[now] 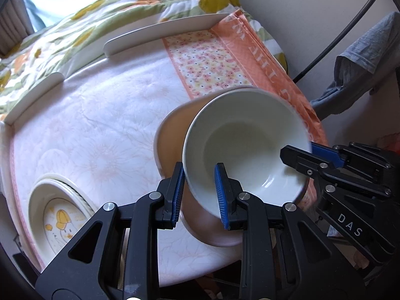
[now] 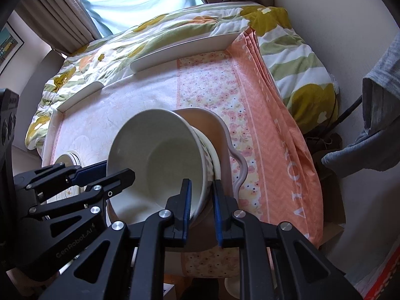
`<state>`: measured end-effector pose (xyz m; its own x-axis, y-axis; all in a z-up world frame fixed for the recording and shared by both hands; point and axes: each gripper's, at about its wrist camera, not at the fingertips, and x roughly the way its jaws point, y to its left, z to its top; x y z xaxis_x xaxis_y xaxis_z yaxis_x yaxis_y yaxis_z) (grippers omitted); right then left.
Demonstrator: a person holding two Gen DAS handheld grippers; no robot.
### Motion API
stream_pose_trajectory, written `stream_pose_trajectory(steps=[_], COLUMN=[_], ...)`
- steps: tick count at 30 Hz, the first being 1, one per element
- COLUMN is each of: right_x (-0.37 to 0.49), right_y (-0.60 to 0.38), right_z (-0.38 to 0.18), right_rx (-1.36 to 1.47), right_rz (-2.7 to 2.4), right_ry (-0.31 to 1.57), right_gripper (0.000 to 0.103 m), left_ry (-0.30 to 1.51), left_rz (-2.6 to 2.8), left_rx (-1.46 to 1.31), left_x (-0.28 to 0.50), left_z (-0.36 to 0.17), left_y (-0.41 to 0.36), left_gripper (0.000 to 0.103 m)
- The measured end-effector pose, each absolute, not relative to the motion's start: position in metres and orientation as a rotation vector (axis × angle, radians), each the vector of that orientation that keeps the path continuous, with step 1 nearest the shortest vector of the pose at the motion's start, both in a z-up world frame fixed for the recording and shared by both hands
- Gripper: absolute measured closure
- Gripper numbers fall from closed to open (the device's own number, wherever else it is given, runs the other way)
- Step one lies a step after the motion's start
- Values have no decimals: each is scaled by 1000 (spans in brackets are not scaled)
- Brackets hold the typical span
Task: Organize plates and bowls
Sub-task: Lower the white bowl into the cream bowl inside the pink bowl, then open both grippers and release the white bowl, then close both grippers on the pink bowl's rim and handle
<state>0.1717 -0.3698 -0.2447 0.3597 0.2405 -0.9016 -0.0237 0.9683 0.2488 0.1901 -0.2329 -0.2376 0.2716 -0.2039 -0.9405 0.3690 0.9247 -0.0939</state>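
Observation:
A white bowl (image 1: 240,145) (image 2: 160,155) with a patterned outside hangs tilted over a pink dish (image 1: 172,135) (image 2: 221,132) that has a wavy handle. My left gripper (image 1: 200,195) (image 2: 107,172) is shut on the bowl's rim, one pad inside and one outside. On the opposite rim my right gripper (image 2: 202,210) (image 1: 312,153) is shut the same way. A second white rim (image 2: 217,165) shows between bowl and dish. Whether the bowl touches the dish I cannot tell. A stack of plates (image 1: 60,215) (image 2: 67,158) with a yellow drawing lies at the left.
The dishes rest on a white table with raised rim pieces (image 1: 162,31) (image 2: 180,50), covered by a pale cloth and an orange flowered runner (image 1: 207,62) (image 2: 270,130). A flowered quilt (image 2: 155,32) lies behind. A grey garment (image 1: 362,62) (image 2: 375,125) and a black cable hang at the right.

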Motion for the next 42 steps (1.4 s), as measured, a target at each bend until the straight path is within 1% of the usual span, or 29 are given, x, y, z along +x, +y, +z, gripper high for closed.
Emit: stream_pose_trajectory(steps=[12,17,19,20,21,22,23,24,25,26,27,28,29,32,35,39,42], right_x=[171,166,163,162,160,158,156,152,149,147,145,141,138,126,122,115,123], right_y=[-368,-372,-372,-372,-371,-368,-367,-365,-364,-365,-365,-366,-367,-369,-373,-385,-395], right_z=[-244,-232,-223,-219,-214,-207,-201,-194,-187,-181,-176,-171,-166,-154,-156,-169,-192], right_rx=[174,177,179,179,175,164,153,141,124,106,92,77,63,-11,-108,-135,-153], right_rz=[189,203,228,242,253,262,265,266,254,235,229,229,229,204,157,105,98], right_ry=[1197,1165,1130,1115,1098,1079,1063,1038,1012,988,970,946,925,888,980,1029,1104], right_gripper=[88,88,88,88,88,88,83,76,55,36,25,5,1,0,0,0,0], left_ry=[1231,1180,1136,1123,1101,1077,1034,1004,970,952,929,911,900,906,944,1040,1097], left_rz=[-372,-356,-357,-358,-356,-356,-363,-367,-367,-364,-358,-353,-347,-343,-362,-364,-364], left_rx=[153,116,88,81,71,62,48,43,45,53,64,70,76,72,86,120,114], left_x=[192,185,181,179,177,175,170,167,164,162,159,156,153,145,139,131,129], left_z=[-233,-212,-197,-193,-186,-179,-169,-161,-152,-145,-138,-132,-126,-118,-125,-152,-174], left_y=[-235,-221,-214,-212,-208,-205,-199,-196,-191,-187,-182,-176,-168,-151,-143,-145,-151], left_gripper=[81,81,78,65,36,22,7,5,4,2,1,1,1,1,1,1,1])
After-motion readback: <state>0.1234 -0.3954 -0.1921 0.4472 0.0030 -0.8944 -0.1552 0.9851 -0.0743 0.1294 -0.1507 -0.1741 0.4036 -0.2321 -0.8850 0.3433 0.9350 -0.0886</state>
